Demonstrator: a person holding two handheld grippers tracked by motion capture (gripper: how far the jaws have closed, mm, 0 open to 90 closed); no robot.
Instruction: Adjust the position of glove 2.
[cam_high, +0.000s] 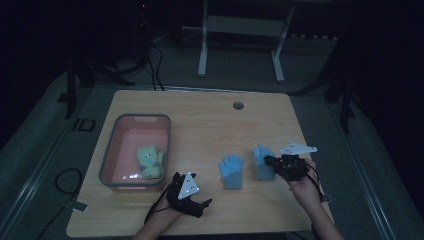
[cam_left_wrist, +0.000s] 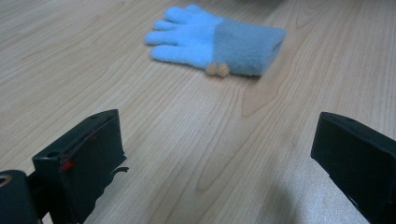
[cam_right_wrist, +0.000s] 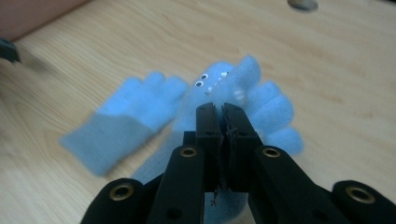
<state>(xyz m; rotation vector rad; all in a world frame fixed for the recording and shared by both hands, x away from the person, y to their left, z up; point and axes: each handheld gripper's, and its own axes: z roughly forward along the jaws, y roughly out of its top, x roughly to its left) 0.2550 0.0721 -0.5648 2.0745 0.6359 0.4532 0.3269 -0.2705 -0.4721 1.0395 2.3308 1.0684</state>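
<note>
Now the right gripper (cam_right_wrist: 220, 109) has its jaws pinched tight on a blue glove with googly eyes (cam_right_wrist: 219, 81), which hangs from its tips. Just beside it, to its left, a second blue glove (cam_high: 231, 170) lies flat on the wooden table (cam_high: 200, 115). Further left, the left gripper (cam_high: 192, 197) rests with jaws wide apart and nothing between them, near a pink bin (cam_high: 111, 150) holding a yellow-green glove (cam_high: 149, 161).

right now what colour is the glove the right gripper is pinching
Light blue, with small googly eyes; the glove in the right gripper shows best in the right gripper view.
</note>
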